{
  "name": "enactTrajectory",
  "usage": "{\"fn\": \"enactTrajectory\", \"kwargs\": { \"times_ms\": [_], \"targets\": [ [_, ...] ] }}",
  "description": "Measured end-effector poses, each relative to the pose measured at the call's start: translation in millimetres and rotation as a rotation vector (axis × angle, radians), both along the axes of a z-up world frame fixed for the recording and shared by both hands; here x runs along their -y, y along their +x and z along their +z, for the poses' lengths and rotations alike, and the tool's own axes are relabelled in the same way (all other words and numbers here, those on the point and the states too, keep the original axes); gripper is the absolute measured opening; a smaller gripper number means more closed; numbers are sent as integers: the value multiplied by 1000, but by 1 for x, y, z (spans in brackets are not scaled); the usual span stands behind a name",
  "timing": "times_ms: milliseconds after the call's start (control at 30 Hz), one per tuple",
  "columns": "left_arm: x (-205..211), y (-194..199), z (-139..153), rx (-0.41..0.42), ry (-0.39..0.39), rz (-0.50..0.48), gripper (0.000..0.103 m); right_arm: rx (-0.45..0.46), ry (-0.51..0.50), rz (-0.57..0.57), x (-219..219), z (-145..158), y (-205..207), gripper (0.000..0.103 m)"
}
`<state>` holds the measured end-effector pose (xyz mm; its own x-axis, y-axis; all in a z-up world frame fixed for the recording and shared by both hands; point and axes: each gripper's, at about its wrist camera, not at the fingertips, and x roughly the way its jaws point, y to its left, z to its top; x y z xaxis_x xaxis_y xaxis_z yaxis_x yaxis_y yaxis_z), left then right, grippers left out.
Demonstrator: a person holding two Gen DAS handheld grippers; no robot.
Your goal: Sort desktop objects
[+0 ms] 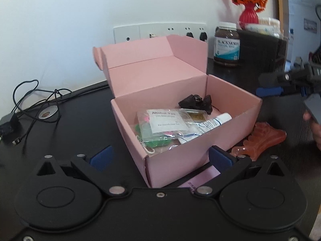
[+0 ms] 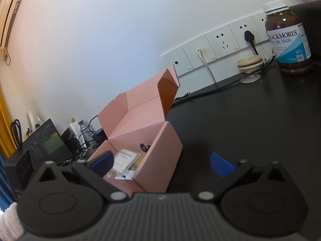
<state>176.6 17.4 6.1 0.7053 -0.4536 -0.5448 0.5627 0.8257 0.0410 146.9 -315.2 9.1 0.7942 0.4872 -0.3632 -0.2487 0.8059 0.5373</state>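
Note:
An open pink cardboard box (image 1: 200, 152) stands on the black desk, lid flap up. Inside lie an alcohol pad packet (image 1: 167, 121), a white tube (image 1: 215, 121), a black clip (image 1: 197, 102), a small clear case with a gold card (image 1: 197, 116) and green items (image 1: 156, 140). An orange comb-like scraper (image 1: 262, 140) lies on the desk right of the box. My left gripper (image 1: 160, 157) is open, its blue pads either side of the box's near corner. My right gripper (image 2: 161, 163) is open and empty, above the pink box (image 2: 160, 146); it also shows at the right edge (image 1: 289, 84).
A brown fish oil bottle (image 2: 289, 38) stands at the back right by wall sockets (image 2: 222, 40). A red vase of orange flowers (image 1: 248, 14) and a dark box (image 1: 260, 50) sit behind it. Cables and a charger (image 1: 8, 128) lie at the left. A round lid (image 2: 249, 62) rests near the sockets.

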Motion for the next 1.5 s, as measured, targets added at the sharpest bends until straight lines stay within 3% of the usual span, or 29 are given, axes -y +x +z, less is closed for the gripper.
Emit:
{"fn": "enactTrajectory", "kwargs": {
  "times_ms": [167, 300, 667, 1000, 1233, 1500],
  "targets": [
    [-22, 6, 4, -40, -135, 11, 103, -1, -8, -5, -2, 0, 0, 102],
    [-34, 7, 5, -67, -234, -38, 103, -6, -22, -13, -4, 1, 0, 102],
    [-31, 7, 4, -101, -331, -190, 103, -11, -101, -20, -16, 2, 0, 102],
    [-26, 2, 3, -82, -322, -222, 103, -32, -127, -24, -20, 0, 4, 102],
    [-38, -2, 6, -27, -363, -141, 103, -17, -130, -26, -20, 1, 1, 102],
    [-41, -25, 14, 107, -280, 0, 103, -22, -111, -22, -18, 0, 2, 102]
  ]
}}
